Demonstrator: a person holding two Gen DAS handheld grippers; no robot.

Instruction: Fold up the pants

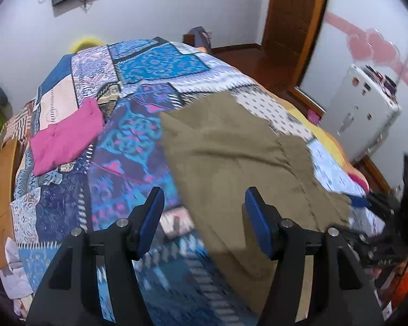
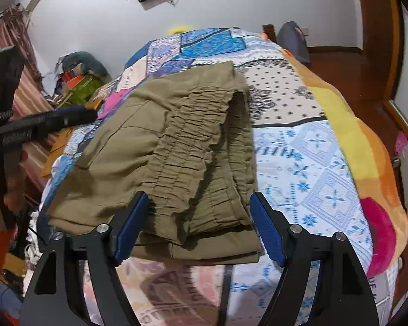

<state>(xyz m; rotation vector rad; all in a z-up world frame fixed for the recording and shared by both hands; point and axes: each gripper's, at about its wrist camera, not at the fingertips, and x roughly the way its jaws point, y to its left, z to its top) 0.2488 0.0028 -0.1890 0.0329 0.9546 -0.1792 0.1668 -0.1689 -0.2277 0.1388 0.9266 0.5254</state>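
Already folded into a thick stack, olive pants (image 2: 176,146) lie on patchwork bedspread (image 2: 312,157), elastic waistband on top. Right gripper (image 2: 198,222) and left gripper (image 1: 204,217) hover released, empty; pink folded garment (image 1: 68,138) set aside, probably done.

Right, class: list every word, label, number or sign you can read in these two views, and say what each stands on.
"UE K": cut-off letters on the patchwork bedspread, lower right of the right wrist view; reading uncertain.
Stickers on the white appliance: too small and blurred to read.
Olive pants and pink cloth: no text visible.
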